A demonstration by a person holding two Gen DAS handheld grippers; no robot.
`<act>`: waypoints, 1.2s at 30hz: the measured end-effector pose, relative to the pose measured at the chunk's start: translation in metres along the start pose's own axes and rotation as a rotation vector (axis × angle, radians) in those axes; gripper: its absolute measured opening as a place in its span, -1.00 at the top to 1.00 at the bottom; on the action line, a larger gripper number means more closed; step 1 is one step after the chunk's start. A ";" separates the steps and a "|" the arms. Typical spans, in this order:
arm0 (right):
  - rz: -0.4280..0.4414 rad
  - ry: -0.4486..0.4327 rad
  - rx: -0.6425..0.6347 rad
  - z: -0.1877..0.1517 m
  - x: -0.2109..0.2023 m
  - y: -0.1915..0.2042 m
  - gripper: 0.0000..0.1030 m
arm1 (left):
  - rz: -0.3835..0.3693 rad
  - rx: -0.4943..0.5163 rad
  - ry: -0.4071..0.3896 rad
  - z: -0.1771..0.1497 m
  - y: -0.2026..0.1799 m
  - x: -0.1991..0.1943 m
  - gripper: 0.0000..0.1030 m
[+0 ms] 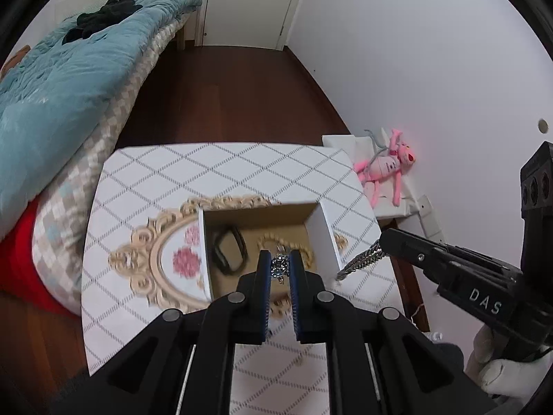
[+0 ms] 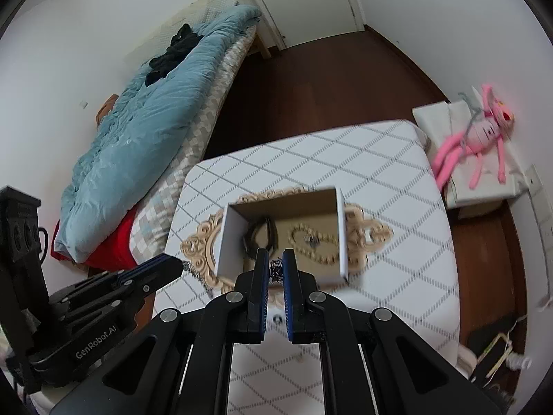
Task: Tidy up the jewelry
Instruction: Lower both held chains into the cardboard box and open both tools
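A white open box (image 1: 323,235) (image 2: 230,242) stands on the table. Inside it lie a black band (image 1: 228,250) (image 2: 262,233) and a cream bead bracelet (image 1: 304,247) (image 2: 293,238). My left gripper (image 1: 280,259) (image 2: 178,264) is above the box, shut on a bunched silver chain (image 1: 279,267). My right gripper (image 2: 275,254) (image 1: 383,242) is to its right, also shut on silver chain (image 2: 275,271), and a length of chain (image 1: 363,259) hangs from its tip. Whether both hold one chain I cannot tell.
The table wears a white diamond-pattern cloth (image 1: 207,173) (image 2: 345,159) printed with a gold ornate frame. A bed with a teal duvet (image 1: 69,79) (image 2: 138,131) lies to the left. A pink plush toy (image 1: 387,169) (image 2: 484,135) rests on a white stand at the right.
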State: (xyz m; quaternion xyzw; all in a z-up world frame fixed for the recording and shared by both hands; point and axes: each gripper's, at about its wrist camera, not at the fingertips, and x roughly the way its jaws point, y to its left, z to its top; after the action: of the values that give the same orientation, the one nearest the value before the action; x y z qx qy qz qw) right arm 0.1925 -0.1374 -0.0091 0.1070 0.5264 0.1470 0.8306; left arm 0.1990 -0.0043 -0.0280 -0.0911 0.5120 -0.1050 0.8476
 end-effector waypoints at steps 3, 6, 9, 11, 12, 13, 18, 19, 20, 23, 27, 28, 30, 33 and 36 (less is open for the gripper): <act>-0.011 0.016 -0.004 0.020 0.015 0.002 0.84 | 0.000 -0.004 0.022 0.017 0.007 0.016 0.85; -0.020 0.045 0.002 0.038 0.036 0.000 0.84 | -0.003 -0.014 0.068 0.031 0.017 0.039 0.85; -0.025 0.082 0.012 0.052 0.058 -0.005 0.84 | -0.008 -0.032 0.106 0.041 0.026 0.057 0.85; -0.023 0.110 0.018 0.059 0.073 -0.008 0.84 | -0.013 -0.048 0.129 0.045 0.032 0.069 0.85; -0.025 0.124 0.017 0.062 0.081 -0.008 0.84 | -0.017 -0.052 0.137 0.046 0.033 0.072 0.85; -0.026 0.135 0.016 0.064 0.088 -0.009 0.84 | -0.021 -0.059 0.143 0.048 0.034 0.076 0.85; -0.039 0.191 0.014 0.067 0.116 -0.013 0.84 | 0.049 -0.081 0.206 0.052 0.041 0.094 0.81; -0.058 0.209 -0.003 0.068 0.123 -0.013 0.84 | 0.079 -0.085 0.224 0.051 0.043 0.098 0.81; -0.070 0.220 -0.007 0.068 0.128 -0.015 0.84 | 0.100 -0.091 0.236 0.050 0.045 0.101 0.81; -0.136 0.275 -0.019 0.065 0.145 -0.022 0.82 | 0.139 -0.096 0.245 0.045 0.049 0.106 0.57; -0.201 0.276 -0.040 0.061 0.147 -0.029 0.56 | 0.214 -0.083 0.213 0.040 0.052 0.102 -0.18; -0.204 0.266 -0.038 0.060 0.144 -0.031 0.42 | 0.232 -0.079 0.205 0.038 0.052 0.101 -0.20; -0.225 0.238 -0.044 0.059 0.137 -0.034 -0.04 | 0.262 -0.071 0.192 0.035 0.053 0.098 -0.22; -0.273 0.201 -0.074 0.054 0.124 -0.032 -0.10 | 0.290 -0.067 0.157 0.027 0.054 0.093 -0.47; -0.332 0.177 -0.107 0.043 0.115 -0.029 -0.53 | 0.305 -0.062 0.128 0.015 0.054 0.089 -0.83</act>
State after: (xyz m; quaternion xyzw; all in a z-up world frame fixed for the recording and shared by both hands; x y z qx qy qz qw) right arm 0.2820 -0.1240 -0.0976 -0.0389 0.5993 0.0445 0.7984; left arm 0.2574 0.0242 -0.1107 -0.0317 0.5757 0.0354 0.8163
